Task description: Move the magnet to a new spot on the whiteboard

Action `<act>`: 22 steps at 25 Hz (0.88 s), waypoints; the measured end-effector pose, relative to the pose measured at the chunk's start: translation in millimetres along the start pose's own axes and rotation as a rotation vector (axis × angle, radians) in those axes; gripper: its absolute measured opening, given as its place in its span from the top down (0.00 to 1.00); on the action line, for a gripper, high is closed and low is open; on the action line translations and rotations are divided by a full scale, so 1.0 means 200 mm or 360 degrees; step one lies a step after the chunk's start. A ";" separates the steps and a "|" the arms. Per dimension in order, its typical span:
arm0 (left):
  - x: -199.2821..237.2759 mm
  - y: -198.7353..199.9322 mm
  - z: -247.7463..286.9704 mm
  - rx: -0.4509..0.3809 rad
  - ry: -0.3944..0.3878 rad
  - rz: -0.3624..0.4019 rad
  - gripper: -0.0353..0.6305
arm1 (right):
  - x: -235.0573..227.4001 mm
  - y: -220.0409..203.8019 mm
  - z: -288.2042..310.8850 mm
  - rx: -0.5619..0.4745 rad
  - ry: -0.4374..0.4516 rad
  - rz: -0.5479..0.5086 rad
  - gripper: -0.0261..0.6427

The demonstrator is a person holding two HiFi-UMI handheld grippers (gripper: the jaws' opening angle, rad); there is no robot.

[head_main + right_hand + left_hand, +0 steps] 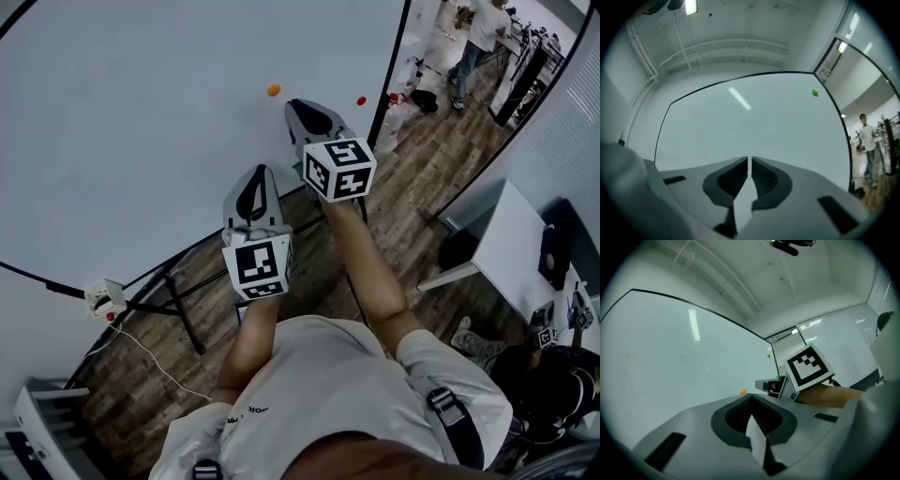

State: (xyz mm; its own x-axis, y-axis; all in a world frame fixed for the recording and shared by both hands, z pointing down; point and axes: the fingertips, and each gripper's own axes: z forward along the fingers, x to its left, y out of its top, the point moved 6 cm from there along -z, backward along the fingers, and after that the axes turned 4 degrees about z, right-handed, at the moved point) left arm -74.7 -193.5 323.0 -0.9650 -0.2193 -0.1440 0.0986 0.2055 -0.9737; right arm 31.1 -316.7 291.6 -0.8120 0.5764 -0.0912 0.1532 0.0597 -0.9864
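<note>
The whiteboard point(141, 122) fills the upper left of the head view. A small orange magnet point(273, 90) sticks to it, and a red magnet point(361, 99) sits near its right edge. My right gripper point(303, 106) points at the board just right of and below the orange magnet, apart from it. Its jaws are all but shut point(749, 159), with a thin slit and nothing in it. A green magnet point(814, 93) sits high on the board. My left gripper point(255, 174) hangs lower and further back, shut and empty point(750, 396). From there the orange magnet point(743, 392) shows beyond it.
A black frame edge point(389, 75) ends the whiteboard on the right. Its stand legs point(178, 300) and a cabled white box point(105, 298) are on the wood floor below. A person point(478, 37) stands far right, and a white table point(511, 244) is beside me.
</note>
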 end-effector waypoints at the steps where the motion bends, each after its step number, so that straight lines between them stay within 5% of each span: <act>1: 0.00 0.00 0.00 0.0001 0.0000 -0.0001 0.94 | 0.01 0.00 -0.01 -0.0006 -0.0001 -0.0007 0.91; 22: 0.02 0.02 -0.01 -0.0022 -0.0017 -0.0004 0.94 | 0.12 -0.02 -0.16 -0.0016 -0.0002 -0.0025 0.94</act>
State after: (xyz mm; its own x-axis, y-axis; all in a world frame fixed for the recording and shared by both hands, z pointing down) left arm -78.4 -191.7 318.4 -0.9625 -0.2300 -0.1435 0.0928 0.2179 -0.9716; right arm 29.1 -276.7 297.6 -0.8150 0.5745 -0.0761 0.1464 0.0770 -0.9862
